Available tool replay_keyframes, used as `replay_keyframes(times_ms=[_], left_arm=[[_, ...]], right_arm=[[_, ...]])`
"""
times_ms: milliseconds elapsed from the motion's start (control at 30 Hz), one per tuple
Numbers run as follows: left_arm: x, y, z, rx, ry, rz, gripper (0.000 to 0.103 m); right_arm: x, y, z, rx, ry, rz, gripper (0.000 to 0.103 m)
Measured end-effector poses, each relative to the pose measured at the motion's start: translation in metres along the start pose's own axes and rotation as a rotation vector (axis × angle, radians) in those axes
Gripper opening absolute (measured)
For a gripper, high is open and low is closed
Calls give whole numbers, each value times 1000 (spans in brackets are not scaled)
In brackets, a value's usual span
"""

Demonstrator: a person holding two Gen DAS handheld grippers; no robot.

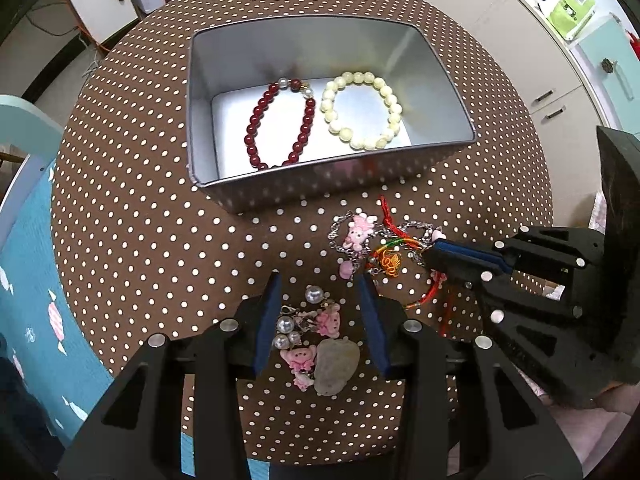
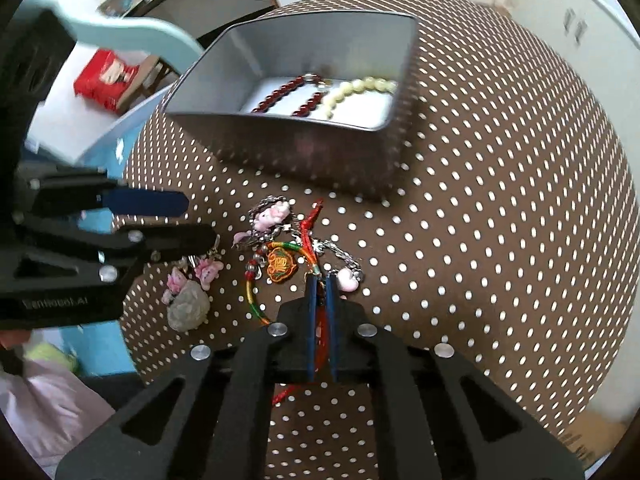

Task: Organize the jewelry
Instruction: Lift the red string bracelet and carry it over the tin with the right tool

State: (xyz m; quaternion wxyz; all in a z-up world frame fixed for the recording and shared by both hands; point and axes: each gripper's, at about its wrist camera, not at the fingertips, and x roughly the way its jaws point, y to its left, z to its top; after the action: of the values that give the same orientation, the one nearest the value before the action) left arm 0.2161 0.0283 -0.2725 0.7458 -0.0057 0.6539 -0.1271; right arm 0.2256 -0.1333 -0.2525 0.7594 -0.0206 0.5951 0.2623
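Observation:
A silver tin (image 1: 320,184) (image 2: 288,144) on the dotted table holds a dark red bead bracelet (image 1: 280,124) (image 2: 288,96) and a cream bead bracelet (image 1: 360,110) (image 2: 352,92). In front of it lies a tangle: a red and rainbow cord bracelet with an orange charm (image 1: 390,258) (image 2: 280,266) and a silver chain with pink pig charms (image 1: 358,230) (image 2: 272,212). My right gripper (image 2: 320,280) (image 1: 430,256) is shut on the red cord. My left gripper (image 1: 320,284) (image 2: 196,220) is open over a pearl and pink pig charm piece (image 1: 308,328) (image 2: 188,288) with a grey stone.
The round table has a brown cloth with white dots (image 1: 140,220) (image 2: 500,220). A pale blue chair (image 1: 24,160) (image 2: 120,32) stands at the left. White cabinets (image 1: 560,80) line the back right.

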Motion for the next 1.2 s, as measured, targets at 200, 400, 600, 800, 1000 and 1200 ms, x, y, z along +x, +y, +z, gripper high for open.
replay_keyframes(times_ms=[200,400,600,800,1000,1200], left_arm=[[4,-11,7,27,2,-26,40],[20,-27,15,66,36,-35,40],[41,-38,22,90,78,9,14],[40,-41,21,76,63,10,11],[21,-28,27,54,24,-1,11],[-15,-18,26,42,-53,-7,11]], right_arm=[[-25,-19,-5,126,-52,54,4],[-60,-39,-11,243,-139,90,4],[-76,-58,-26,295,-172,74,4],[-73,-50,-26,321,-180,74,4],[-81,-53,-25,325,-205,78,4],[-92,-55,-17,318,-243,91,4]])
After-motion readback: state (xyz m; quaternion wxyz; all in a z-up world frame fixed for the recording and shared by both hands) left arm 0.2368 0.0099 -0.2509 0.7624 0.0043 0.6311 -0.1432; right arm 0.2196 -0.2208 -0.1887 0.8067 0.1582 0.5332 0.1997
